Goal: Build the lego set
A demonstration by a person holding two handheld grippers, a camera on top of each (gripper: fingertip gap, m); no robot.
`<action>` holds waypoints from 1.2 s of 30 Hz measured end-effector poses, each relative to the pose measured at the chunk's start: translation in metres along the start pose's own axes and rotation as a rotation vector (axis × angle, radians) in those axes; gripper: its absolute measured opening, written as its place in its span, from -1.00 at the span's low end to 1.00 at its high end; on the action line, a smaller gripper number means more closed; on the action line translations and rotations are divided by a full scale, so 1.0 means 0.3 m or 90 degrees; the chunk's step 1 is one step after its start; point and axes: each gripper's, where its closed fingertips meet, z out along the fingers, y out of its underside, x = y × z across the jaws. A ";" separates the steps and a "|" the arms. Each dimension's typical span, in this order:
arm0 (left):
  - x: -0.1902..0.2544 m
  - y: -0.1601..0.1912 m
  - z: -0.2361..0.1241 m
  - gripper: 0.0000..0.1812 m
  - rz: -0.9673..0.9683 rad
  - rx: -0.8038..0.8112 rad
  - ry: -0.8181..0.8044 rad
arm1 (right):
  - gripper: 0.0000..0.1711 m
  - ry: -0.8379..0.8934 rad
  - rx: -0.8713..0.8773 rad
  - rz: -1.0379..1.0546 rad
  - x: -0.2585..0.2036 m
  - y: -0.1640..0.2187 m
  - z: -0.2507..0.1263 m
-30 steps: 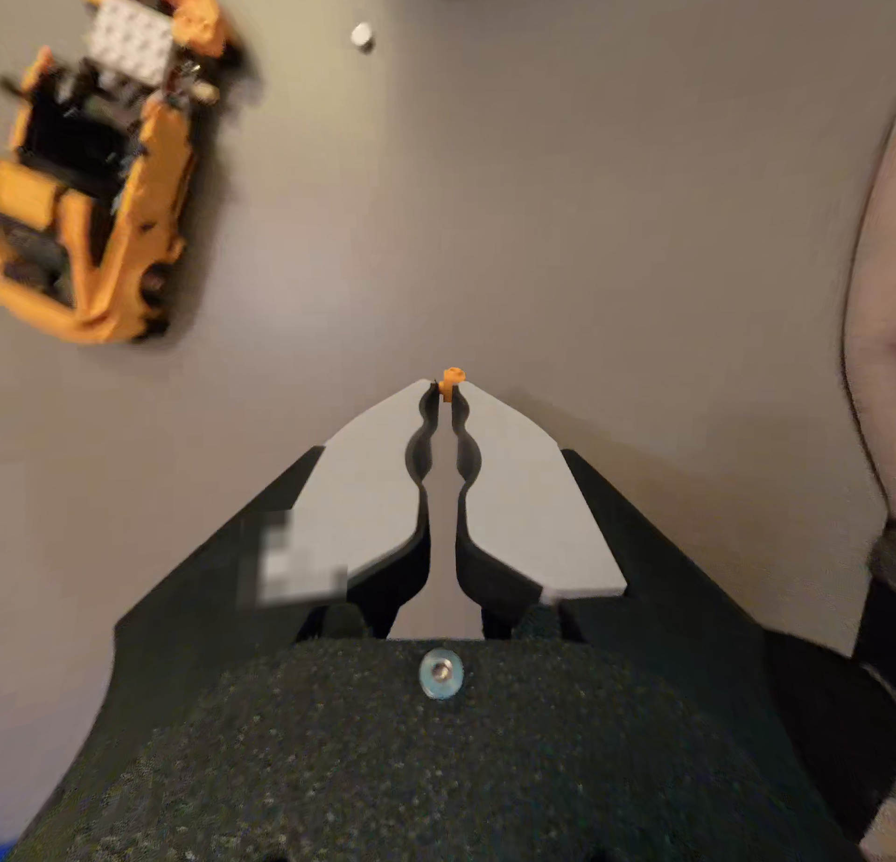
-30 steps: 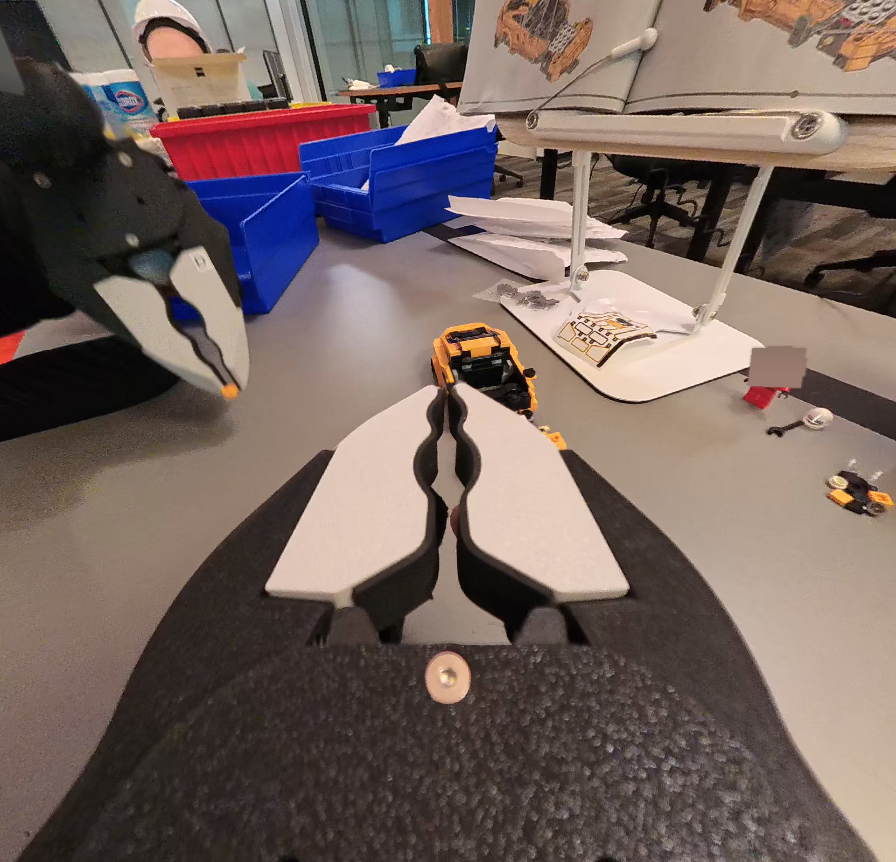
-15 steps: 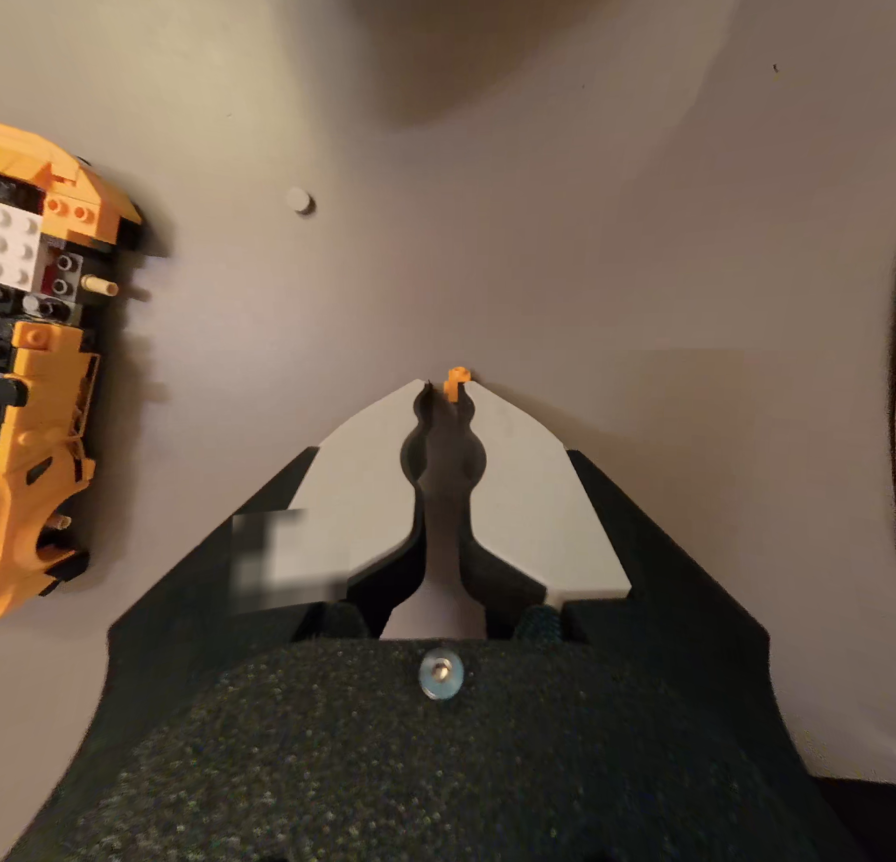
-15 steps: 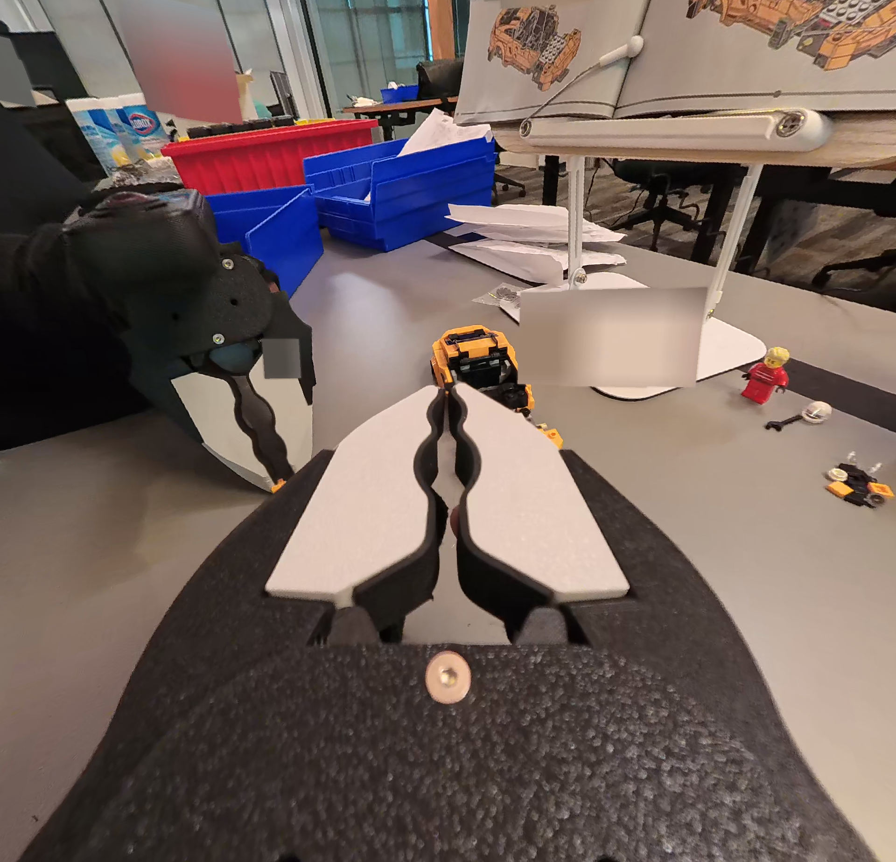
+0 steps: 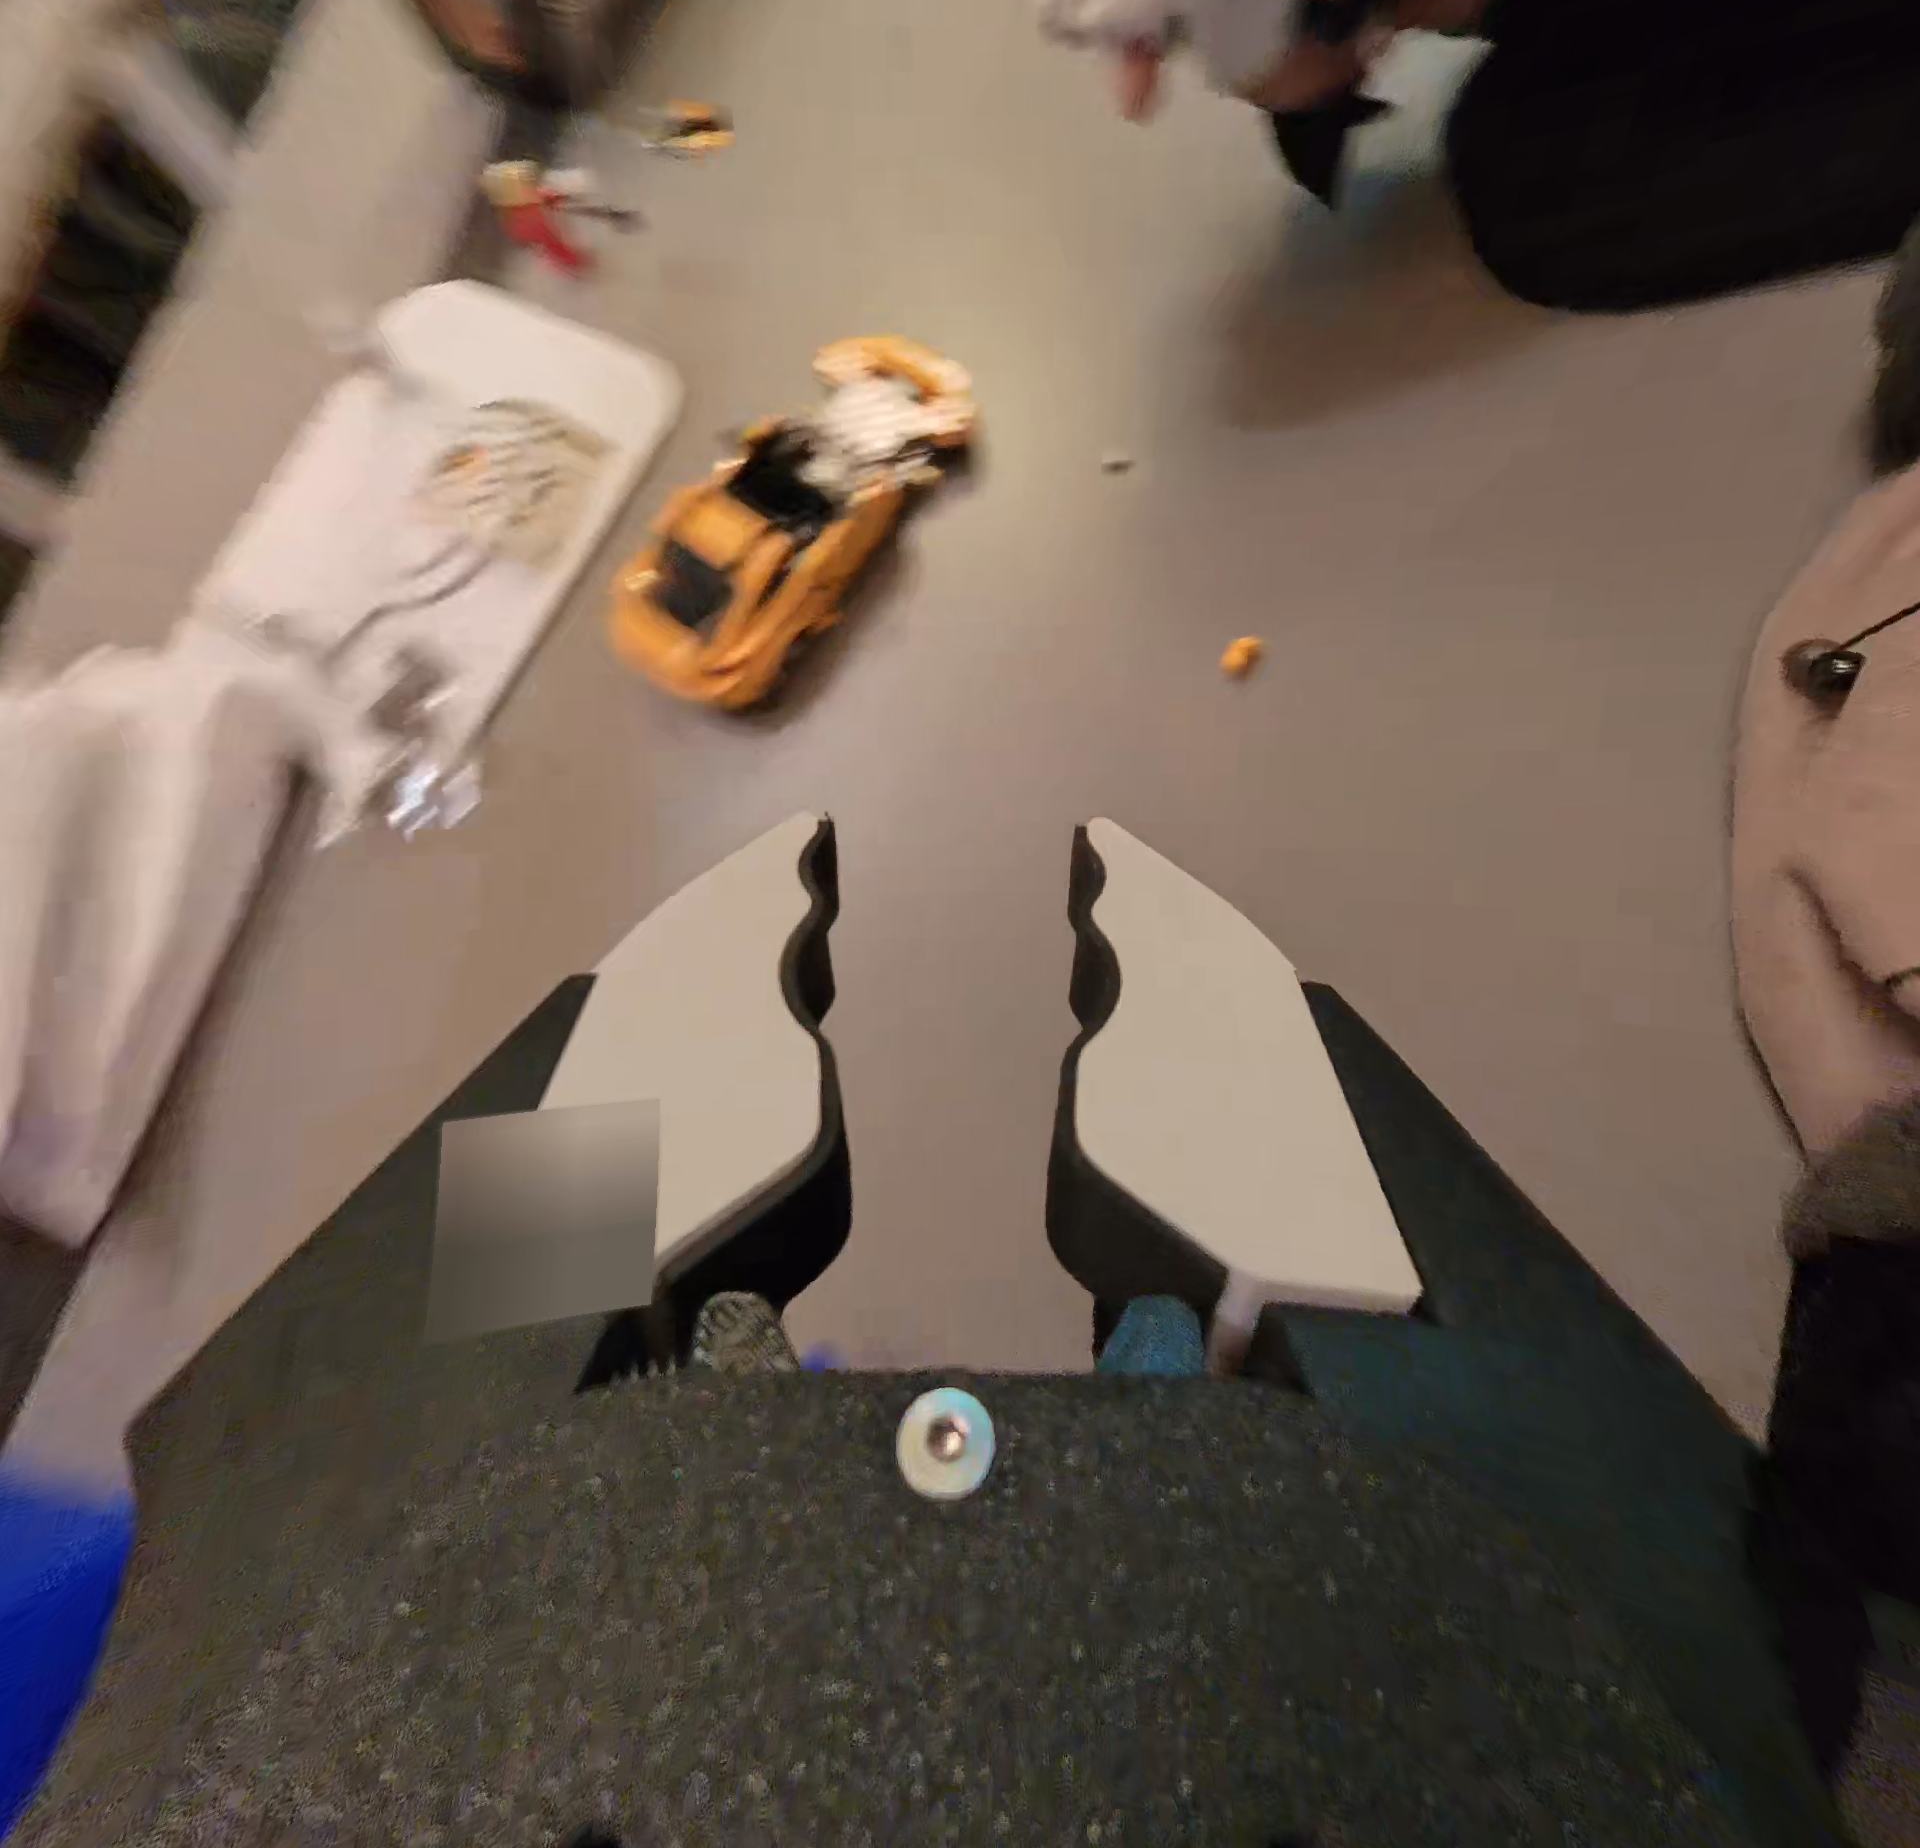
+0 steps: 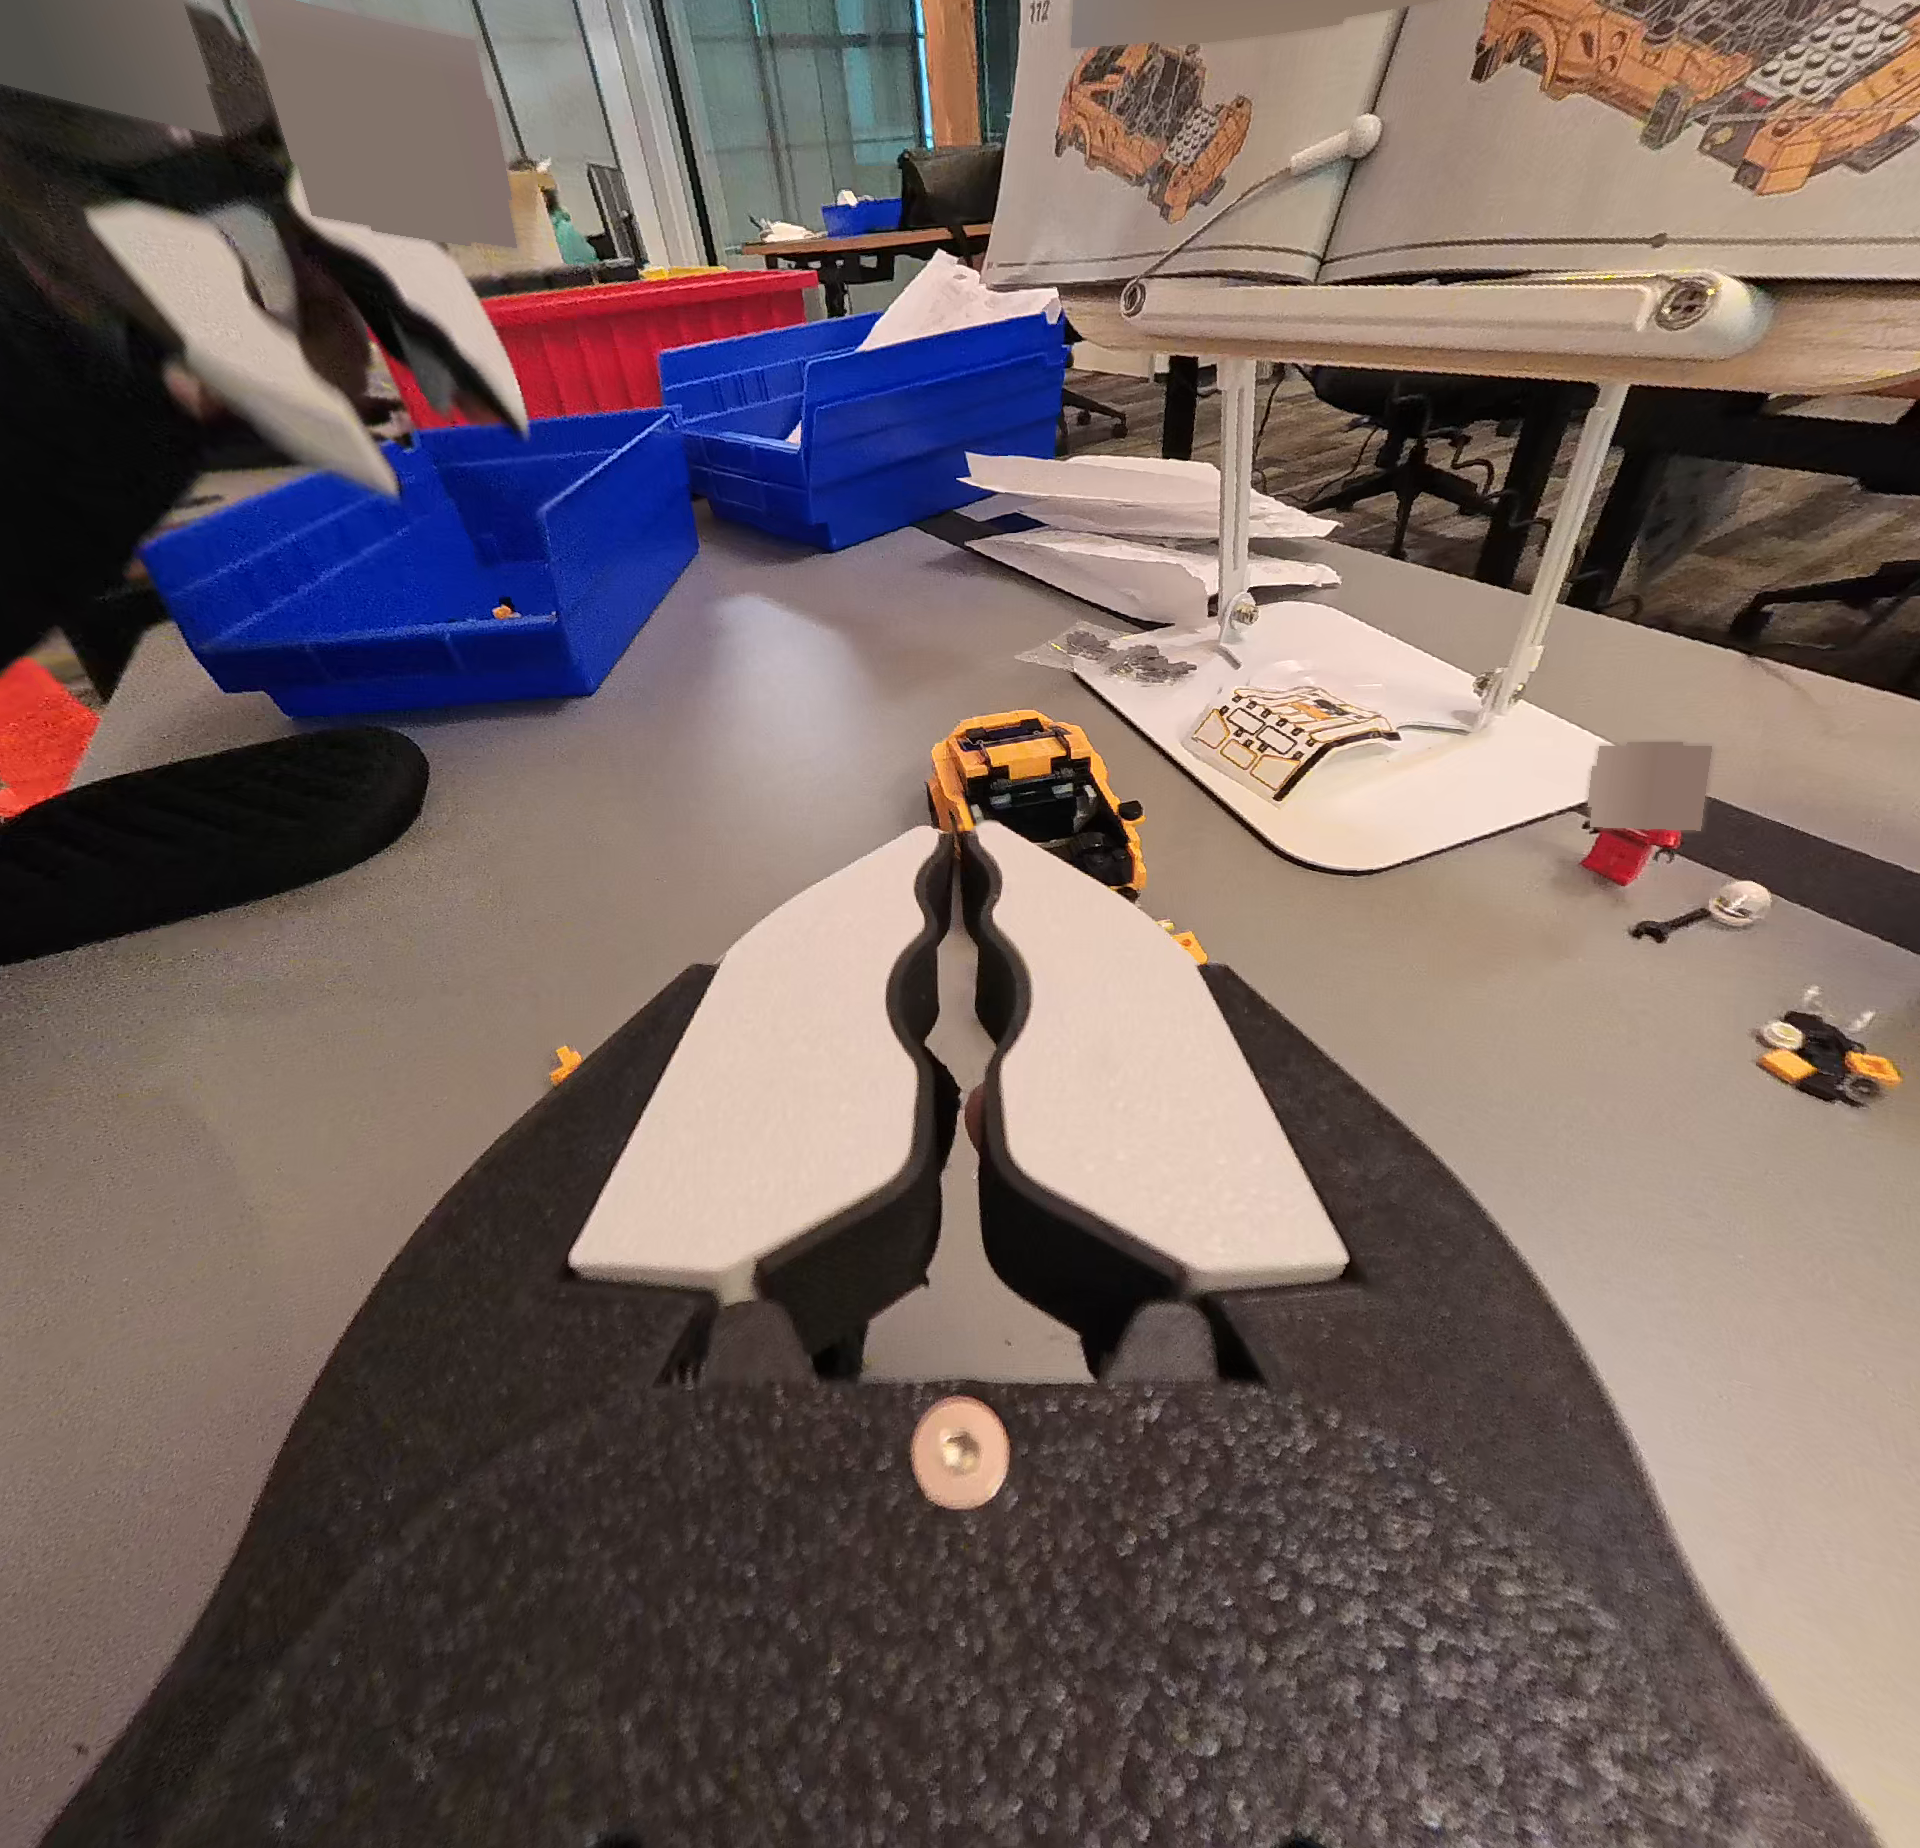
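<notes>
My left gripper (image 5: pixel 951 822) hangs high with its fingers spread and empty, I judge to survey the table. My right gripper (image 6: pixel 956 837) sits low, fingers together on nothing I can make out, aimed at the orange lego car (image 6: pixel 1034 785) just beyond. A small orange piece (image 6: pixel 564 1063) lies near-left of it, free for picking.

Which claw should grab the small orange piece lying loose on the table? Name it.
Left, probably. The left claw is open above the table with the orange piece ahead of it. The right claw is shut, and the piece lies behind its tips.
</notes>
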 end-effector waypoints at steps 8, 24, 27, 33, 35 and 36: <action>-0.301 0.649 -0.411 -0.73 -0.262 -0.285 -0.129 | -0.99 -0.002 -0.005 0.007 -0.002 0.008 0.009; -0.238 0.922 -0.202 -0.82 -0.217 -0.399 0.028 | -0.99 0.015 -0.049 0.005 0.013 0.068 0.035; -0.239 0.900 -0.184 -0.81 -0.220 -0.379 0.037 | -0.99 0.014 -0.051 0.009 0.015 0.072 0.036; -0.264 0.880 -0.151 -0.80 -0.241 -0.365 0.018 | -0.99 0.011 -0.054 0.011 0.014 0.077 0.038; -0.277 0.873 -0.138 -0.80 -0.271 -0.355 0.011 | -0.99 0.011 -0.055 0.011 0.013 0.077 0.038; -0.280 0.871 -0.132 -0.80 -0.289 -0.352 0.010 | -0.99 0.011 -0.055 0.010 0.013 0.077 0.038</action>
